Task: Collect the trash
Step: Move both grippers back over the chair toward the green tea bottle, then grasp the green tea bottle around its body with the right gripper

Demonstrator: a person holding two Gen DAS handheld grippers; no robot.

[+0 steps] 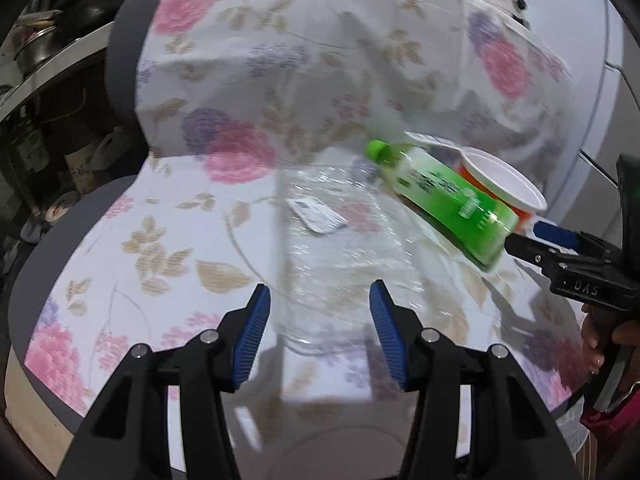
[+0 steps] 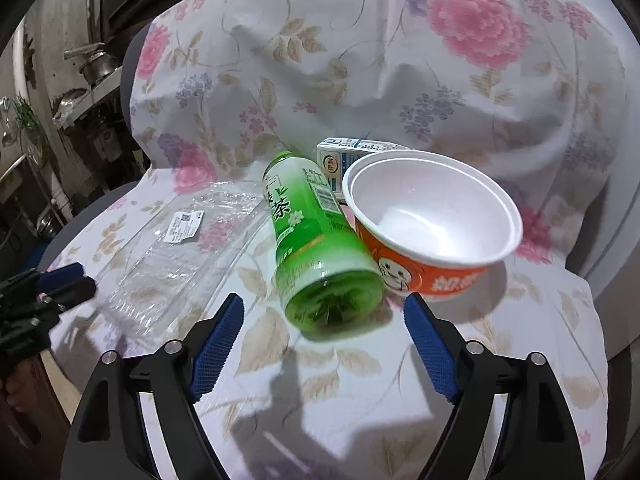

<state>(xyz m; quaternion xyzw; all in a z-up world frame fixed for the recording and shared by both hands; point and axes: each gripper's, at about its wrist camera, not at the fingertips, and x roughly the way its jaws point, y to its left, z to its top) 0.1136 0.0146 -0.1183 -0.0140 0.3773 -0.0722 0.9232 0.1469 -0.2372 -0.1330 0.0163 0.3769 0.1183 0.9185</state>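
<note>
Trash lies on a chair covered with a floral cloth: a green tea bottle on its side, an orange paper bowl with a white inside, a small white carton and a clear plastic tray with a white label on it. In the right wrist view the bottle has its cap toward the chair back and its base toward the camera, the bowl is just beside it on the right and seems to touch it, and the carton stands behind both, partly hidden by the bowl. The tray lies to the left of the bottle, flat on the seat. The right gripper has its jaws wide apart, and the base of the bottle is just in front of the gap between the blue pads; the pads do not press on it. In the left wrist view the left gripper is open about halfway and holds nothing; the near end of the clear tray lies in front of the gap and below it, and I cannot tell if the pads touch it. The same view shows the bottle and bowl at the right, with the other gripper coming in from the right edge, held by a hand
</note>
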